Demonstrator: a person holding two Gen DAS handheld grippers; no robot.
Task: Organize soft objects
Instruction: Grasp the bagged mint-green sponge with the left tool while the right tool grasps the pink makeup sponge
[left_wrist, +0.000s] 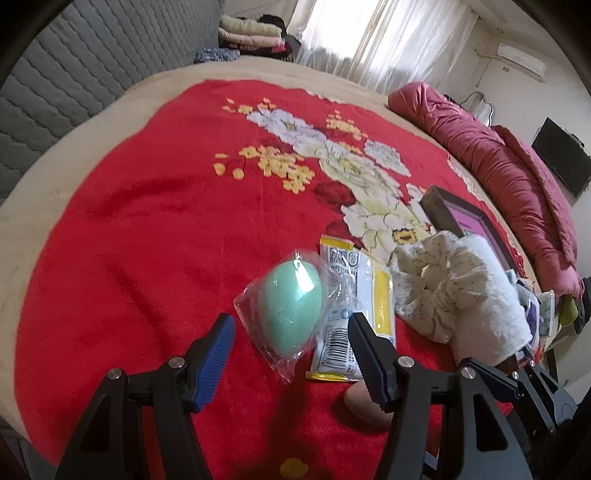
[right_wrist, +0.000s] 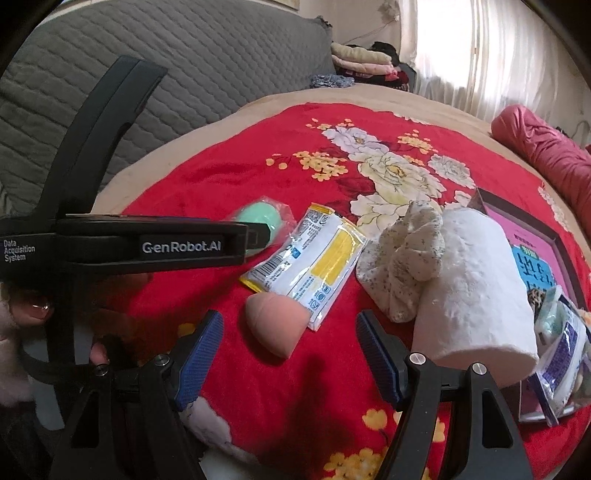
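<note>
Grey quilted headboard (left_wrist: 74, 66), sunlit curtained window (left_wrist: 369, 33)

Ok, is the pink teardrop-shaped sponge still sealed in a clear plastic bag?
No, the pink teardrop-shaped sponge lies bare on the red floral blanket; only the green egg-shaped sponge is bagged.

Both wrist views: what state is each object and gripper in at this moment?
Mint green egg-shaped sponge: sealed in clear bag, lying flat.
Peach teardrop sponge: unwrapped, touching the packet's edge.
White-and-yellow plastic packet: flat, unopened.
White rolled towel: rolled, on its side.
Speckled cream cloth: crumpled against the towel.
Left gripper: jaws open, empty.
Right gripper: jaws open, empty.
</note>
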